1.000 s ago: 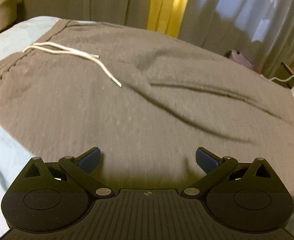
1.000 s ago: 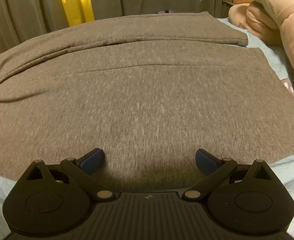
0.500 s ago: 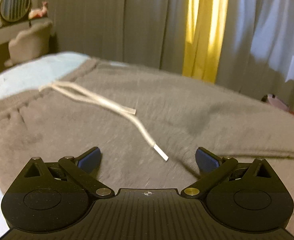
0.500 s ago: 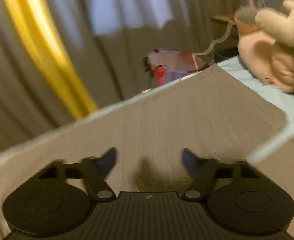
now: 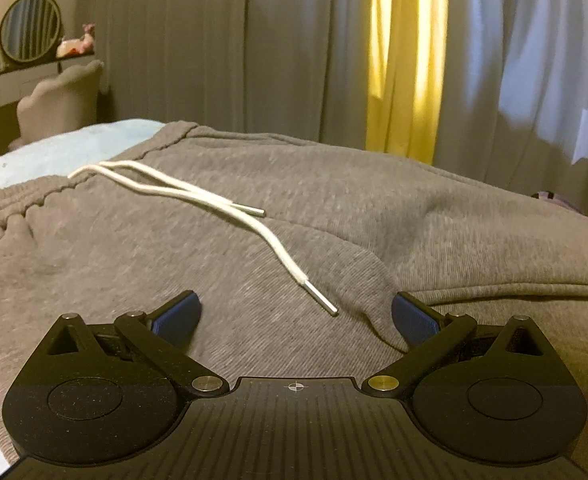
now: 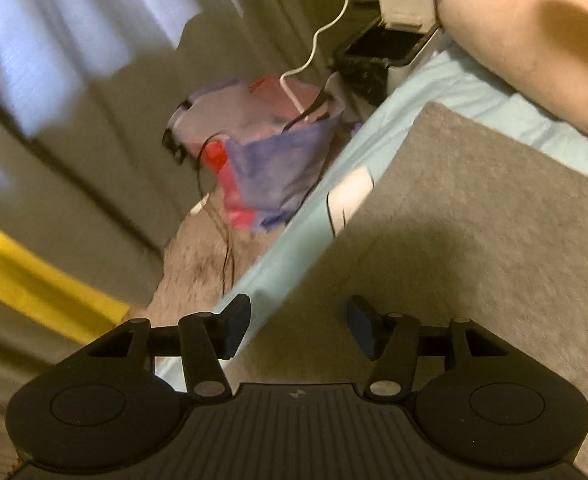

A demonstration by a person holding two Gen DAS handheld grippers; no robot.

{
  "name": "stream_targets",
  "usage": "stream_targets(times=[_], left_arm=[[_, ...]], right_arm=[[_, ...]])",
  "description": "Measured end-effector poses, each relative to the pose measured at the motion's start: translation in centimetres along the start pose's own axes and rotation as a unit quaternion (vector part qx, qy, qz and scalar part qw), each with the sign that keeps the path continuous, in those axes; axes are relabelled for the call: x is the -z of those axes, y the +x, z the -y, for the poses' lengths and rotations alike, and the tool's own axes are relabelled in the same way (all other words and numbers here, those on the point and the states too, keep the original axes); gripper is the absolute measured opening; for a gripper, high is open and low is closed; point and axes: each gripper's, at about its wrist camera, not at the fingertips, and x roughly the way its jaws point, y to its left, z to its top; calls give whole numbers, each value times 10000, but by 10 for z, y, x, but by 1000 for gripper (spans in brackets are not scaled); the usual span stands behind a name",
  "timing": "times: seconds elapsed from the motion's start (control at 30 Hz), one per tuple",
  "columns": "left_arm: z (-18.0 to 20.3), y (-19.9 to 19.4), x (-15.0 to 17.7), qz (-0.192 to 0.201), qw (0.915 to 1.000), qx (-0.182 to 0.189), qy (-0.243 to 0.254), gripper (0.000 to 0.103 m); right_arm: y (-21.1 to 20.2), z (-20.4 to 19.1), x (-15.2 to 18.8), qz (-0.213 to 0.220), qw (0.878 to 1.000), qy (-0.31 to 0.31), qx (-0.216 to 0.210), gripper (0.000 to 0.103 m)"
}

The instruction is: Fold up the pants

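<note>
Grey pants (image 5: 333, 240) spread flat on a bed with a light blue sheet (image 5: 74, 144), covering most of it. Waistband toward the left edge of the bed, white drawstring (image 5: 198, 196) lying loose across the fabric, its two metal tips apart from each other. Left gripper (image 5: 296, 314) low over the pants just below the waistband, jaws wide apart, nothing between them; longer drawstring tip just ahead of the gap. Right gripper (image 6: 298, 328) at the far edge of a pant leg (image 6: 473, 220), jaws partly open, holding nothing; left finger (image 6: 236, 326) over the sheet edge (image 6: 373, 136), right one over the grey fabric. Beyond that bed edge, a purple and pink bag (image 6: 262, 152) on the floor, grey curtains (image 5: 286, 48) behind. Plush toy (image 6: 533, 40) at the far right corner of the bed.
</note>
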Motion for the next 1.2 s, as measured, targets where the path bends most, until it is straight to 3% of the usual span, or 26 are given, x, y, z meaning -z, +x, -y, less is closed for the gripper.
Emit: stream_targets(times=[0.1,0.13,0.23,0.37,0.5,0.6,0.7,0.73,0.8,0.87,0.93,0.97,1.07,1.2], left_arm=[[-1,1,2,23,10000,33,-35,103],[-1,0,3,25,10000,45,-49,103],[-4,-1,3,25,9999,87,-104,103],[-6,-1,2,22,9998,129,-163,103],[-6,-2,0,10,9998,128,-169,103],[-8,-5,-1,1,9997,139,-207,103],[-9,-8,-2,-45,9997,134,-211,103],[-9,-11,-2,-88,9996,137,-216,103],[-10,-17,-5,-237,9995,151,-163,103],[-9,-23,-10,-405,9989,209,-117,103],[-13,-32,-23,-568,9973,334,-338,103],[-18,-37,-32,-567,9959,436,-556,103],[-25,-32,-65,-547,9928,602,-884,103],[-24,16,-124,-781,9843,1061,-1177,103]], right_arm=[[3,-5,6,165,9980,-432,440,14],[-2,-2,11,231,9974,-549,398,11],[-20,15,18,309,9971,-695,96,5],[-94,65,37,737,9924,-571,-797,4],[-186,148,90,967,9826,-503,-1507,4],[-225,220,143,755,9829,-20,-1677,4],[-226,281,177,774,9923,437,-858,9],[-218,294,172,504,9923,790,-806,9],[-206,313,157,232,9789,1386,-1485,11],[-207,315,145,499,9662,1578,-1974,18],[-204,307,136,685,9693,1303,-1967,54],[-197,305,133,627,9710,1279,-1922,58],[-176,306,132,514,9650,1492,-2096,56],[-181,298,130,436,9665,1384,-2118,55]])
